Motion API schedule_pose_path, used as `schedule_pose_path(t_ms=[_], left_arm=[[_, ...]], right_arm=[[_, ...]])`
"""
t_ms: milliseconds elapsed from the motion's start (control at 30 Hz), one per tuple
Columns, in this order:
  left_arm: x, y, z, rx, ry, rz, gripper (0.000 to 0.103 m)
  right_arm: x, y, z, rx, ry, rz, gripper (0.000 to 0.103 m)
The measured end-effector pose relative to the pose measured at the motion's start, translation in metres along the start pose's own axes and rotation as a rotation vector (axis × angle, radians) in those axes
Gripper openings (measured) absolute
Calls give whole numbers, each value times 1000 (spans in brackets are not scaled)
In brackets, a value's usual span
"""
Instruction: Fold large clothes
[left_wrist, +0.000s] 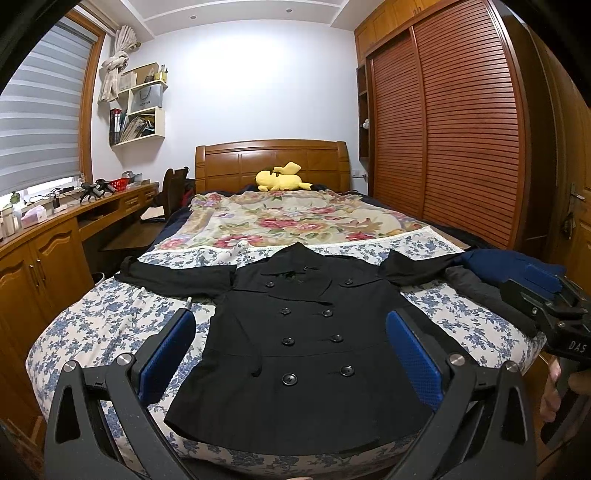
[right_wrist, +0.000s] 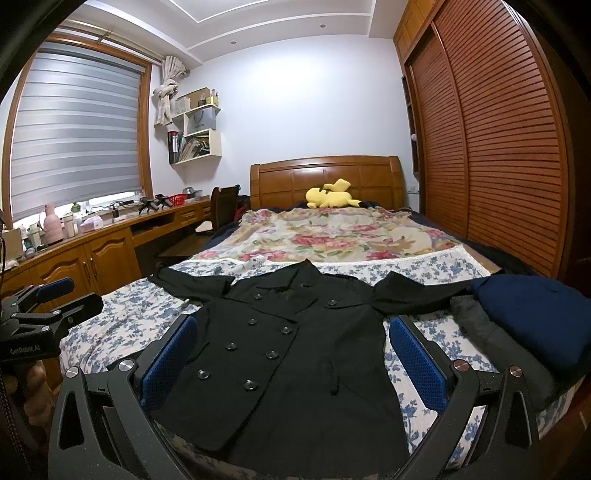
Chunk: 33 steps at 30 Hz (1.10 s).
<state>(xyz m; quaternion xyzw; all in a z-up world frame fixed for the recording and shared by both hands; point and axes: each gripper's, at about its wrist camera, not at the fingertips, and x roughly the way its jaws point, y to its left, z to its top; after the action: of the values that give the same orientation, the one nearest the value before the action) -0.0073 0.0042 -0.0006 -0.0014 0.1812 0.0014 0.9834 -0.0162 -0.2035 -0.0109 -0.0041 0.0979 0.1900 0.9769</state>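
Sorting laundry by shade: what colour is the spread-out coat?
Black coat, black buttons; clearest in the left wrist view.

Both wrist views look from the bed's near end toward the far wooden headboard (left_wrist: 272, 162), close above the spread black double-breasted coat (left_wrist: 299, 343). The left view sits further left; both share coat, bed and brown slatted wardrobe (right_wrist: 498, 155).

White letters "DAS" stand on the black body of the right claw (left_wrist: 546, 291), seen at the right edge of the left wrist view. "GenRobot AI", faintly legible, stands on the body of the left claw (right_wrist: 55, 295). The grey paper bag (left_wrist: 147, 98) on the wall shelf (left_wrist: 138, 138) reads "HONOR".
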Motion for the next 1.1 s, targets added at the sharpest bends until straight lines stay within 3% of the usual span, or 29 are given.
schedule_pose_path(t_ms=[1100], left_arm=[[-6,-8,2,7,-13,-1,103]], right_arm=[[-1,-1,-1,5,-11,-9,103]])
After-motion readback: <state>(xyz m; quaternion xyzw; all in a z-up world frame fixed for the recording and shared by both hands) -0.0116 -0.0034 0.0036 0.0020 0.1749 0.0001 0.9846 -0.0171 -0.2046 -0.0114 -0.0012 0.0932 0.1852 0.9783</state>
